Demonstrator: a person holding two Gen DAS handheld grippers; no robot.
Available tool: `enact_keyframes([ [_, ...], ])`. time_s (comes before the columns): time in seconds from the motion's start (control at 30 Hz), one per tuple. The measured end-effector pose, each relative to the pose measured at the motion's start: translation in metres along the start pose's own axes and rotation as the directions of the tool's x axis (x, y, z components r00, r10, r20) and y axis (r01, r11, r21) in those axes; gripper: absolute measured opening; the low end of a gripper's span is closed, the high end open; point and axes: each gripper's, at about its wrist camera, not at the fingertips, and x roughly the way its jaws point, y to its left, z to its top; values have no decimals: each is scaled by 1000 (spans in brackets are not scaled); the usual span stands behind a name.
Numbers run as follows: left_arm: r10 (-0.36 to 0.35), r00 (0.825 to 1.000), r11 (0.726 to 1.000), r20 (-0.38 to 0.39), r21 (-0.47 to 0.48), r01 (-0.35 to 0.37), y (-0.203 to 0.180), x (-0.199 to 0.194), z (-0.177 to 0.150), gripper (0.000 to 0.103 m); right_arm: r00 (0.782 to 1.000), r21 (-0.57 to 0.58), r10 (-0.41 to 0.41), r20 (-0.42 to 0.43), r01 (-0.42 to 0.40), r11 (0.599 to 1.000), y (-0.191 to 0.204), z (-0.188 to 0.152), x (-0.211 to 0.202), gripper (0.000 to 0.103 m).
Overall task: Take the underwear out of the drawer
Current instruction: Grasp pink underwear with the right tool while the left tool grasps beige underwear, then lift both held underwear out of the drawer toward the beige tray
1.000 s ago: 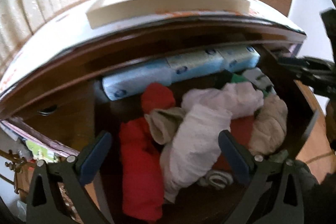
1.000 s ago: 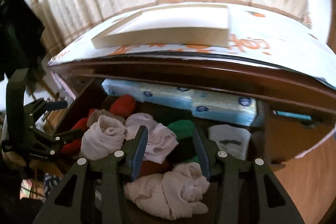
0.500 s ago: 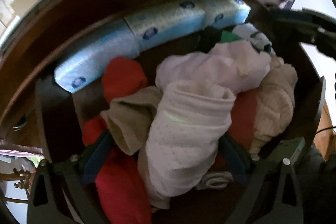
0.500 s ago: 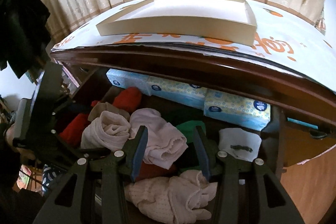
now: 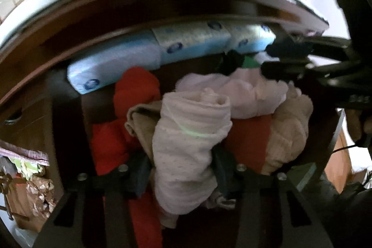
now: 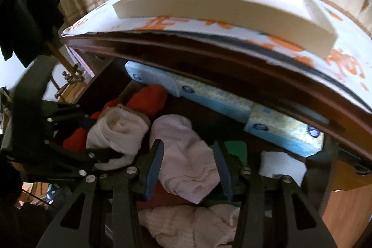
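Left wrist: left tool [image 5: 181, 169] clamps rolled white underwear [image 5: 186, 143] (drawer [image 5: 65, 113] open).

rolled underwear [image 5: 188, 145]: white, finely dotted
cloth [image 5: 137, 94]: red
tissue packs [image 5: 186, 43]: pale blue, dark round logos
drawer [image 5: 65, 131]: dark brown wood
tray [image 6: 220, 6]: cream

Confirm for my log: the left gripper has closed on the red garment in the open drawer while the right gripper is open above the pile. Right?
Not quite. The left gripper is closed on the rolled white underwear, not the red garment, which lies beside it in the drawer; the left wrist view shows this. The right gripper is indeed open above the pile.
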Motion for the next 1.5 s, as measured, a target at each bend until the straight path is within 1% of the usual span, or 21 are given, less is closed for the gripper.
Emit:
enact_keyframes([
  [0.17,1,998,999,61,-49,2,10,-31,-6,46,999,-44,39,-27,-40,998,13,9,11,48],
  [0.23,6,997,999,74,-48,-2,16,-43,-8,46,998,-67,45,-54,-48,997,20,10,20,48],
  [0.27,8,997,999,76,-42,-5,18,-40,-5,46,996,-87,43,-82,-50,995,24,10,28,48],
  [0.33,14,997,1000,80,-26,-12,16,-41,-1,46,992,-116,26,-123,-41,992,30,10,40,48],
  [0.4,19,996,1000,83,-23,-17,18,-44,-1,46,989,-131,22,-146,-41,991,34,10,46,48],
  [0.5,12,995,999,103,-45,-8,25,-53,1,46,986,-141,19,-165,-43,989,37,12,53,48],
  [0.57,7,992,999,125,-54,-1,28,-62,1,46,983,-149,-1,-186,-27,988,38,11,61,48],
  [0.6,11,991,999,132,-50,-5,27,-65,1,46,979,-156,-16,-205,-17,988,38,10,67,49],
  [0.67,19,989,999,146,-42,-13,26,-68,2,46,968,-178,-48,-246,3,984,41,7,81,56],
  [0.77,21,988,999,155,-45,-14,26,-72,4,46,971,-202,-67,-231,20,979,46,8,90,60],
  [0.9,25,984,999,178,-44,-17,25,-81,4,46,968,-155,-35,-248,-5,988,36,10,95,60],
  [0.93,27,983,999,183,-45,-19,25,-82,4,46,969,-132,-24,-245,-8,991,31,10,93,51],
  [0.97,28,982,999,186,-45,-20,25,-83,4,46,969,-117,-21,-244,-8,993,28,9,92,33],
  [1.0,28,982,999,186,-47,-20,25,-83,3,46,970,-106,-26,-243,0,994,25,8,90,30],
  [1.07,30,983,998,184,-55,-21,27,-82,3,46,976,-78,-13,-219,-4,997,19,6,81,26],
  [1.13,32,983,998,183,-62,-21,28,-81,4,46,982,-41,6,-190,-14,999,14,4,69,25],
  [1.2,33,982,998,186,-60,-22,27,-83,6,46,989,-3,23,-143,-24,1000,10,5,49,25],
  [1.3,34,979,999,201,-48,-25,26,-89,11,46,996,37,67,-51,-66,997,9,5,8,24],
  [1.4,24,972,999,233,-30,-18,24,-102,19,46,994,31,90,63,-92,995,11,18,-43,24],
  [1.47,24,962,1000,271,-13,-22,22,-115,27,46,984,24,113,137,-117,993,9,30,-74,24],
  [1.5,27,956,1000,291,-2,-27,20,-123,32,46,979,25,118,165,-124,992,10,36,-82,24],
])
